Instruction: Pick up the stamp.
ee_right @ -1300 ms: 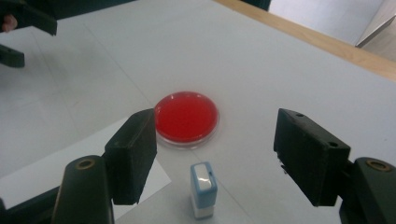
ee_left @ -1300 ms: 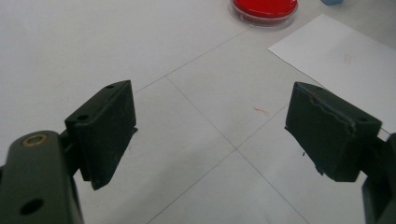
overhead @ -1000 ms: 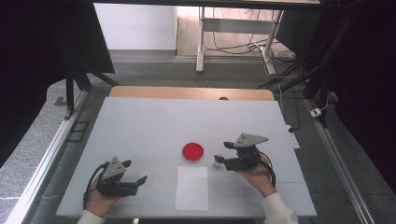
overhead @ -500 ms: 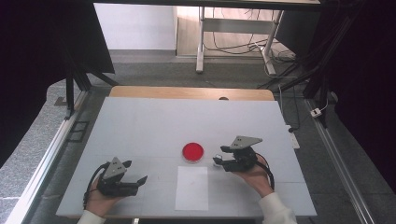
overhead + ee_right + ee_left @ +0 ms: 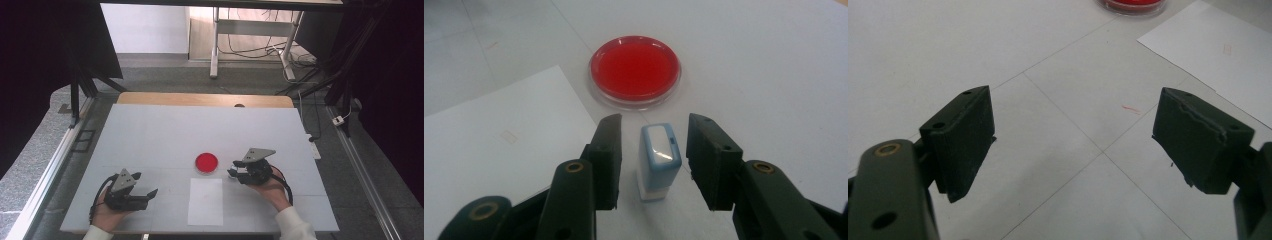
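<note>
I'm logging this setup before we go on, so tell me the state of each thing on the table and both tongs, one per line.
Red dish: lid on, flat on the table.
Small blue-and-white stamp: upright, between the right jaws, not gripped.
Sheet of paper: lying flat, beside the dish.
Left tongs: open, holding nothing.
Right tongs: open around the stamp.

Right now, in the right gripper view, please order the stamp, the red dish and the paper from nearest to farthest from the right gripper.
1. Stamp: upright between the open jaws of the right gripper, not yet clamped.
2. Paper: flat on the table, just beside the view's left jaw.
3. Red dish: ahead, beyond the jaw tips and the stamp.
</note>
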Motion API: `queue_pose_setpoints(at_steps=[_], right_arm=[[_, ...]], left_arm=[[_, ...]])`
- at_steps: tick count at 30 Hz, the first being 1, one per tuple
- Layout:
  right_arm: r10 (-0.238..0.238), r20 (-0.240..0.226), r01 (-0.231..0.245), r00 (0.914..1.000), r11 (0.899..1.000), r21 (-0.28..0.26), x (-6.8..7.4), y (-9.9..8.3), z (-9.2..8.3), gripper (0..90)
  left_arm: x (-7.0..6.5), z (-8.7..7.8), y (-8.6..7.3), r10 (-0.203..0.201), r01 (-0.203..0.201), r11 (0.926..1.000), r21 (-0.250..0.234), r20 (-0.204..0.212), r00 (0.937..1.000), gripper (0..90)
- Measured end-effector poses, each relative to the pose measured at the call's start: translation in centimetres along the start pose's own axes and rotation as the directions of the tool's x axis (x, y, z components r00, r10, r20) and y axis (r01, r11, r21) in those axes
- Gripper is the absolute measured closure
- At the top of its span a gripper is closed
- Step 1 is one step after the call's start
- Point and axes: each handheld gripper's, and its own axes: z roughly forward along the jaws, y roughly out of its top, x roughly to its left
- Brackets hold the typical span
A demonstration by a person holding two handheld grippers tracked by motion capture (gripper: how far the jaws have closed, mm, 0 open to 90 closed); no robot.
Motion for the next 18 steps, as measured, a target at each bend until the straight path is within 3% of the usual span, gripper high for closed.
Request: queue_pose_setpoints(at_steps=[11,18], right_arm=[[-0.021,0.015,0.021,0.9997,1.0,0.013,-0.11,-0.33,0.24,72.3],[-0.044,0.012,0.044,0.999,0.999,0.01,0.08,-0.24,0.26,74.4]], left_arm=[[0.08,0.05,-0.07,0.002,-0.002,1.0,0.007,0.0,1.0,17.3],[0.09,0.05,-0.1,0.0,0.0,1.0,0.007,-0.001,1.0,17.4]])
